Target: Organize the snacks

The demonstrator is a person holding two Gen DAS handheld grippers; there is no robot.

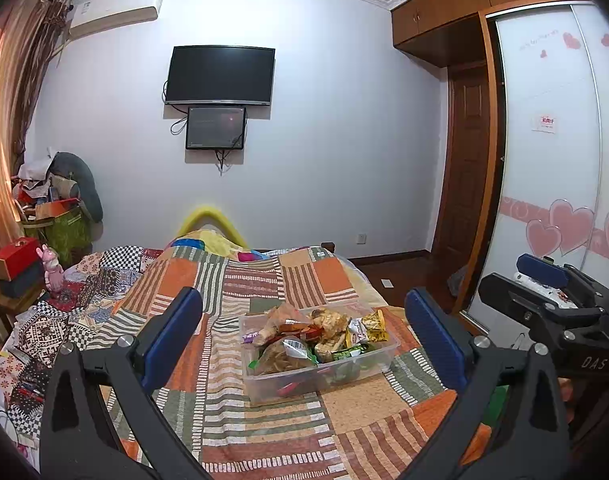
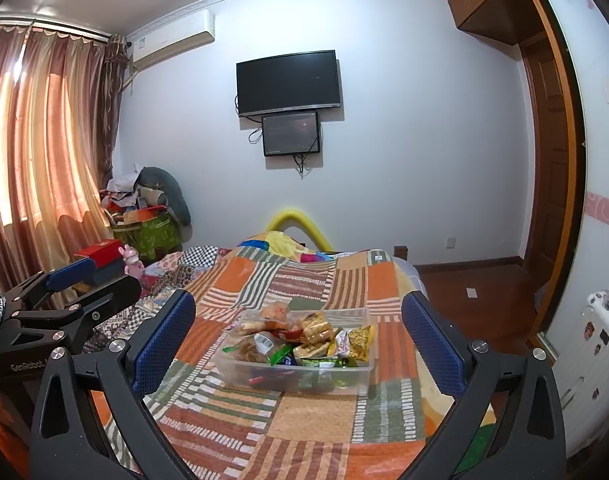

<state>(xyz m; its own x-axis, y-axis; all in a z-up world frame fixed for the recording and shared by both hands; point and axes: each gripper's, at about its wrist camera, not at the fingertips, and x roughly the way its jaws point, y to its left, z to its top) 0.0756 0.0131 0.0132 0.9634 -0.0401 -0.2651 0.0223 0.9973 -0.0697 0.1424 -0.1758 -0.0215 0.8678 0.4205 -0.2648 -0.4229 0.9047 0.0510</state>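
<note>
A clear plastic bin [image 1: 324, 364] is seen on the patchwork bedspread [image 1: 264, 432], just past the centre of both views, and it is heaped with snack packets [image 1: 300, 340]: a brown bag with a barcode label at the bin's 7 o'clock corner, pale biscuit-like packs in the middle, and yellow and green wrappers toward 3 o'clock. No loose snack can be made out on the cover around the bin. The left gripper [image 1: 304, 340] is held with its blue-padded fingers spread wide apart and nothing between them; the right gripper [image 2: 298, 344] is likewise held fully open and empty, and it is also seen at 3 o'clock in the left view. Both are kept short of the bin, apart from it. The scene would fit either snacks already gathered into the bin or a mixed heap waiting to be sorted out of it, so the step in hand cannot be settled. Any grasp would call for care, since the packets overlap and look crushable.
</note>
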